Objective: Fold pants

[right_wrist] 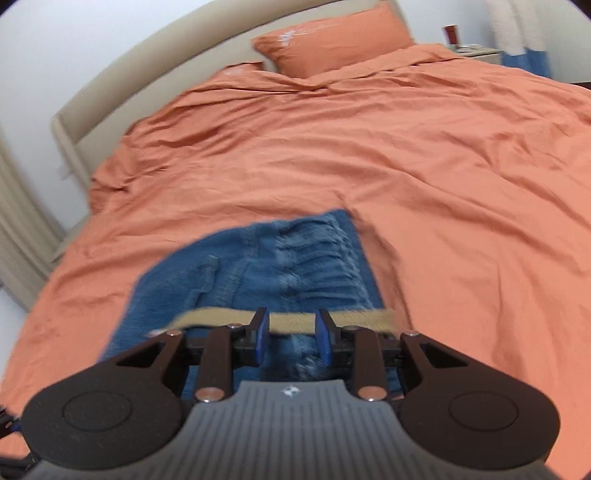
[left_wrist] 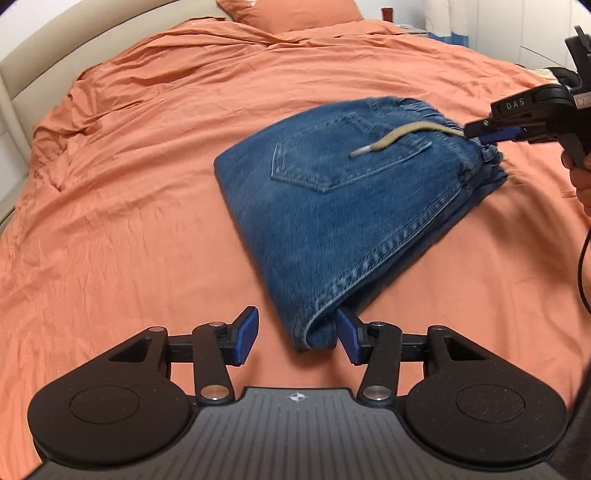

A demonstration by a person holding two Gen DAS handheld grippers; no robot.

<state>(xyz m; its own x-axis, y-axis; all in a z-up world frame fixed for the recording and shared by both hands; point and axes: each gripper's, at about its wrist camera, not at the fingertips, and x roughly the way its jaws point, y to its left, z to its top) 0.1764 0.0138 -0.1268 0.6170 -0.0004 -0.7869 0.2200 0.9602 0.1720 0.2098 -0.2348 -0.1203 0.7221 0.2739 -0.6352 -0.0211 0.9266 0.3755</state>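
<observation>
On the orange bed [left_wrist: 129, 206], in the left wrist view, one pair of folded jeans [left_wrist: 343, 206] lies near the middle, back pocket up, with one tan drawstring [left_wrist: 402, 138] trailing across the denim. The left gripper [left_wrist: 297, 334] sits at the near corner of the jeans with its jaws well apart; the folded corner lies between them beside the right pad, and neither pad presses on it. At the far right the right gripper [left_wrist: 491, 134], held in one hand [left_wrist: 578, 173], is at the gathered waistband. One pillow [left_wrist: 288, 13] lies at the head of the bed.

In the right wrist view, the right gripper [right_wrist: 291, 338] hangs over the waistband of the jeans [right_wrist: 229, 273], jaws partly apart. The drawstring [right_wrist: 291, 318] runs crosswise past the fingertips; I cannot tell whether anything is gripped. Two pillows [right_wrist: 332, 35] lie against one headboard [right_wrist: 155, 70], and one red cup [right_wrist: 450, 34] stands on a nightstand.
</observation>
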